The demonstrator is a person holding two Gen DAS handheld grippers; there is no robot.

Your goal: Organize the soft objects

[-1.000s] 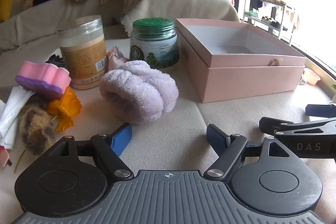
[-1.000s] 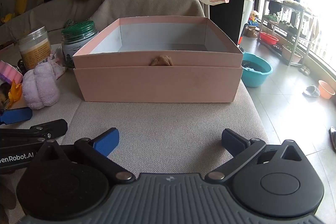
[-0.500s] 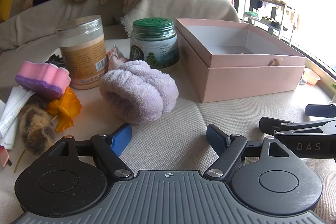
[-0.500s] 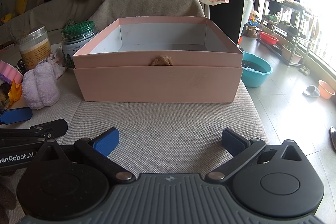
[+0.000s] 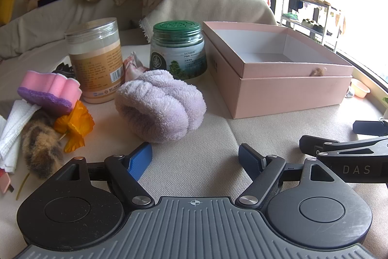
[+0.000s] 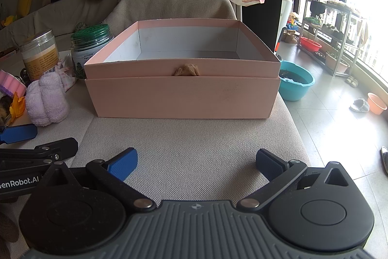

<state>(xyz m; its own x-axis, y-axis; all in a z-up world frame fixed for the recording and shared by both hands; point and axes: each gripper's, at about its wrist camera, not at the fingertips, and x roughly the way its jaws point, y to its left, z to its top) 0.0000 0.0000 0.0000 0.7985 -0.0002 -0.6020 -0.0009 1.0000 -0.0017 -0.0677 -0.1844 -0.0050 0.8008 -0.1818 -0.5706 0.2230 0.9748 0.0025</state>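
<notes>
lilac towel roll (image 5: 161, 106) waits just ahead of the left gripper (image 5: 195, 157), jaws wide and empty; right gripper (image 6: 196, 162) likewise wide. nothing sorted yet; next, probably close on it, carry to the pink box (image 5: 288, 91).

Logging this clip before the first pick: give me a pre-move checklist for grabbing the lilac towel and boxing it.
1. Left gripper open, holding nothing: ok.
2. Right gripper open, holding nothing: ok.
3. Lilac towel lies free, straight ahead of the left gripper: ok.
4. Pink box open on top, visible inside bare: ok.
5. Green-lidded jar stands close behind the towel; touching it: cannot tell.
6. Box floor near the front wall: cannot tell.
</notes>
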